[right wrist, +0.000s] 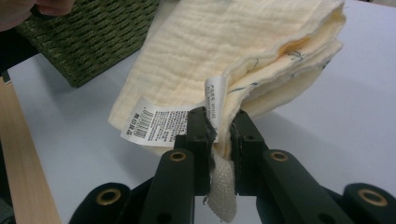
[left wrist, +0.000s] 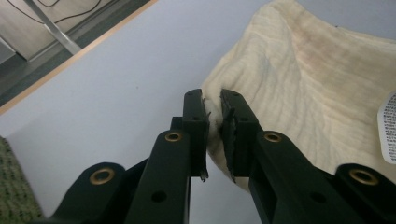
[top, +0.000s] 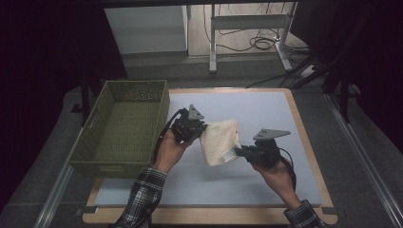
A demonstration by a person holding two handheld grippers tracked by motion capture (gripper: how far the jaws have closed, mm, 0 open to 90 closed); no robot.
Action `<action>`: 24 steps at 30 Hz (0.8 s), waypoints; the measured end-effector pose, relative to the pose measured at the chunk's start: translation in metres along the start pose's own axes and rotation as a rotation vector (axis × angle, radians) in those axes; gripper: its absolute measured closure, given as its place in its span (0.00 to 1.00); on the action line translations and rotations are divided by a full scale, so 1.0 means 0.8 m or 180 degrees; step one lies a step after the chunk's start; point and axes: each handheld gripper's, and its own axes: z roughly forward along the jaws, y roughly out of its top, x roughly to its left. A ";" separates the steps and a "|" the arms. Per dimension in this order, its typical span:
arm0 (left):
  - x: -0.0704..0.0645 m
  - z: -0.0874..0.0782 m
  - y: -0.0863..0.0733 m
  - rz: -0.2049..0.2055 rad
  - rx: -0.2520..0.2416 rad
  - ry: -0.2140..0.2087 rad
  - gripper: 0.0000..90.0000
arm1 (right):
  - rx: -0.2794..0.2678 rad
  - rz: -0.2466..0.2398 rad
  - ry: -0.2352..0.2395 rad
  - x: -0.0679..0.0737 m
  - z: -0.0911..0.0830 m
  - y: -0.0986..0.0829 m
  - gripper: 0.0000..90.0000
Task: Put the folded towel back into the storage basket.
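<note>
A folded cream cloth [top: 219,141] with a white care label lies mid-table on the pale blue mat [top: 266,114]. My left gripper [top: 198,131] is shut on the cloth's left corner; in the left gripper view the cloth [left wrist: 317,79] edge is pinched between the jaws of that gripper [left wrist: 213,103]. My right gripper [top: 239,152] is shut on the cloth's lower right corner by the label. In the right gripper view the cloth [right wrist: 233,46] and its label [right wrist: 156,122] sit clamped in that gripper [right wrist: 219,122].
An empty green woven basket [top: 95,130] stands at the table's left, close to my left hand, and its corner [right wrist: 88,32] appears in the right gripper view. A wooden table rim [top: 304,133] borders the mat. Table legs and cables lie beyond on the floor.
</note>
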 end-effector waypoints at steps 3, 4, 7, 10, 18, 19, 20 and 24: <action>0.004 -0.006 -0.002 0.0012 0.0007 0.0034 0.90 | -0.0001 -0.0034 0.0001 0.003 0.005 0.005 0.89; 0.006 -0.007 -0.002 0.0004 -0.0003 0.0052 0.90 | -0.0005 -0.0027 0.0010 0.004 0.007 0.006 0.89; 0.011 -0.012 -0.005 -0.0008 -0.0001 0.0093 0.90 | -0.0004 -0.0046 0.0030 0.007 0.011 0.011 0.89; 0.016 -0.017 -0.007 -0.0016 -0.0008 0.0134 0.90 | -0.0002 -0.0075 0.0041 0.012 0.016 0.017 0.89; 0.027 -0.038 -0.013 0.0007 -0.0071 0.0337 0.89 | -0.0011 -0.0164 0.0069 0.026 0.031 0.036 0.89; 0.030 -0.041 -0.014 0.0009 -0.0075 0.0350 0.89 | 0.0000 -0.0174 0.0073 0.028 0.033 0.039 0.89; 0.032 -0.044 -0.014 0.0010 -0.0080 0.0367 0.89 | 0.0001 -0.0186 0.0081 0.030 0.036 0.042 0.89; 0.042 -0.057 -0.018 -0.0015 -0.0089 0.0432 0.89 | -0.0004 -0.0227 0.0118 0.039 0.046 0.051 0.89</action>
